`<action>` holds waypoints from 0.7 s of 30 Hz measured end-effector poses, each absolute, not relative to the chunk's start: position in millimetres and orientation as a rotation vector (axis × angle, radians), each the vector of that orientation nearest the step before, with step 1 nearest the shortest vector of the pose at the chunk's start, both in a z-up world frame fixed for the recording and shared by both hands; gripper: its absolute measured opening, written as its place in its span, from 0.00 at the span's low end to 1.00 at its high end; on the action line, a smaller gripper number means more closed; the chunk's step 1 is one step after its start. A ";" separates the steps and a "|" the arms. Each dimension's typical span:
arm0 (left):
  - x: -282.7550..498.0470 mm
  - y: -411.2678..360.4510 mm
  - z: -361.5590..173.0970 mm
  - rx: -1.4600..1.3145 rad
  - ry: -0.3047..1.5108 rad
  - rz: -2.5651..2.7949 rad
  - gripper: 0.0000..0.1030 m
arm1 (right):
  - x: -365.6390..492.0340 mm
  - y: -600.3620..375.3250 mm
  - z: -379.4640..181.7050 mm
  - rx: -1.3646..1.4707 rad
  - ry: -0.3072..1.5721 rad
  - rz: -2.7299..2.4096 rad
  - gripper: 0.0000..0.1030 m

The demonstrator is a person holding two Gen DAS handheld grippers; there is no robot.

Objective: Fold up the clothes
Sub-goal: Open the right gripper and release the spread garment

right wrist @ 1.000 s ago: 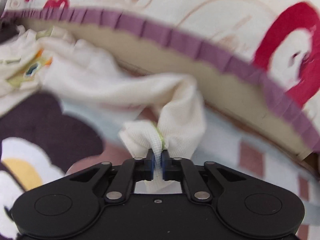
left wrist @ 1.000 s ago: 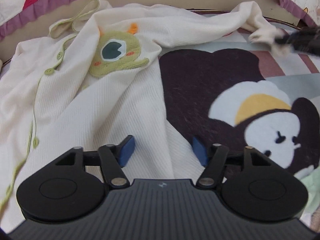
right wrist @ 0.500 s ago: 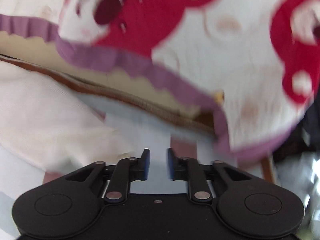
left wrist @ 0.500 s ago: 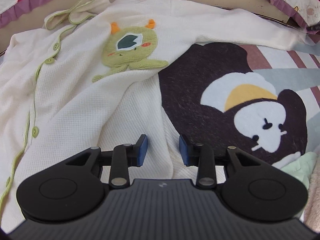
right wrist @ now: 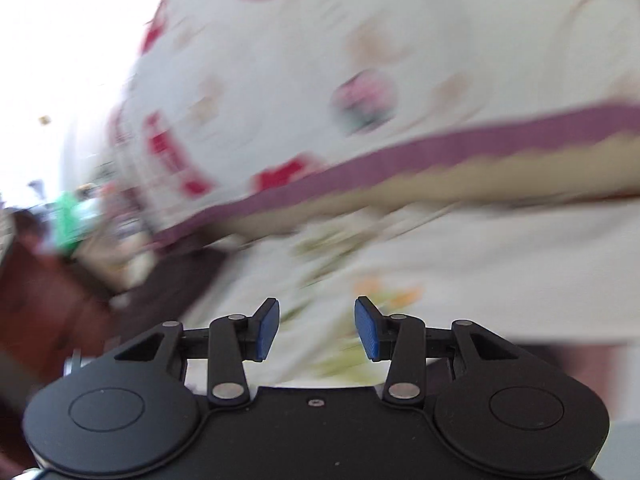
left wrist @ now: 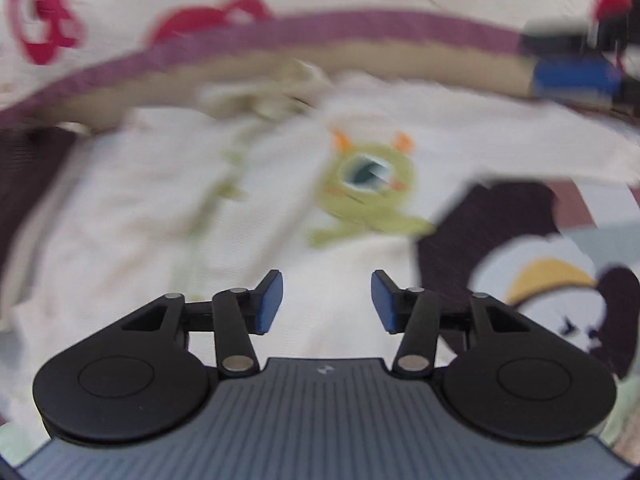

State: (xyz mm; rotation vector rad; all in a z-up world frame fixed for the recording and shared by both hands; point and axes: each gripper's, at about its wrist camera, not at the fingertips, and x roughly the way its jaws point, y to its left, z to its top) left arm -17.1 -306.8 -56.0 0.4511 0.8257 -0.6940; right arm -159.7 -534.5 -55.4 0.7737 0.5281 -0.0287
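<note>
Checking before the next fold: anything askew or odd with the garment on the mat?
Nothing damaged or spilled. The cream knit top with the green monster patch lies unfolded and rumpled, partly over the dark cartoon mat. Left gripper and right gripper are both open and empty. Both views are blurred.

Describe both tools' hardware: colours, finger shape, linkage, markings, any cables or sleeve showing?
Left tool: matte black, two round pivot housings, slim link arms with silver pins, blue ribbed pads, a grey ribbed body with a small logo. Right tool: same black linkage and blue pads, but a smooth black body with one small screw. No cables, hand or sleeve in view.
</note>
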 end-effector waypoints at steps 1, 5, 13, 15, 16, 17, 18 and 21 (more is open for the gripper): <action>-13.8 -297.8 -49.9 0.445 0.823 -0.648 0.48 | -151.4 -525.4 -67.9 0.791 0.553 0.005 0.46; -2.8 -250.3 -25.8 0.394 0.820 -0.482 0.48 | -121.9 -497.3 -114.9 0.862 0.676 0.135 0.48; 9.8 -200.8 7.3 0.508 0.780 -0.362 0.59 | -127.7 -501.4 -146.2 0.952 0.854 0.250 0.50; 25.9 -200.1 13.4 0.496 0.773 -0.340 0.59 | -129.7 -501.2 -152.2 0.948 0.870 0.189 0.52; 32.3 -198.4 16.0 0.472 0.773 -0.333 0.59 | -130.9 -501.1 -153.9 0.946 0.869 0.179 0.52; 36.0 -195.1 17.6 0.440 0.776 -0.333 0.59 | -130.8 -499.3 -154.9 0.944 0.868 0.182 0.52; 37.7 -190.9 17.5 0.413 0.783 -0.340 0.60 | -130.2 -496.9 -155.8 0.942 0.867 0.187 0.52; 35.9 -170.6 2.4 0.381 0.821 -0.385 0.63 | -124.8 -486.1 -155.7 0.877 0.918 0.151 0.52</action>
